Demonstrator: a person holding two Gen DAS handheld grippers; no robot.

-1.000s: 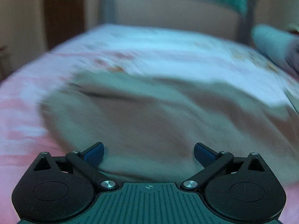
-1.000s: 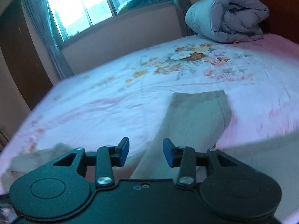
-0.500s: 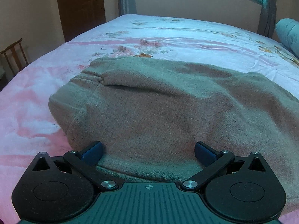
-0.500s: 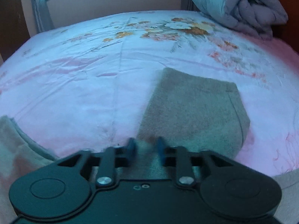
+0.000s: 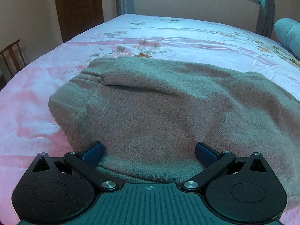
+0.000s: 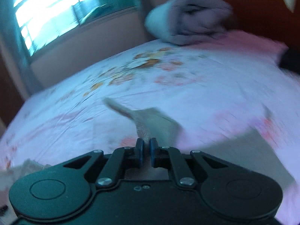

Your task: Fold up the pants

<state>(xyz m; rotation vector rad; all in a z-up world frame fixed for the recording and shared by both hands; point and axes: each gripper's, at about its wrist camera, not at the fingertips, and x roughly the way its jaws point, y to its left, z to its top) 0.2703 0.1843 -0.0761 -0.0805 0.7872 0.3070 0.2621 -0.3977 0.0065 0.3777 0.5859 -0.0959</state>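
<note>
Since the earlier frame, our left gripper (image 5: 149,151) stayed spread wide over the pants (image 5: 159,108) on the bed (image 5: 28,103), while our right gripper (image 6: 145,151) pinched and lifted the leg cuff (image 6: 150,120). We feared that thin grip slipping mid-fold.

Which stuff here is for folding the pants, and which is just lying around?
For the job:
- grey-brown woolly pants
- left gripper
- right gripper

Just lying about:
- rolled grey quilt
- wooden chair
- brown door
</note>
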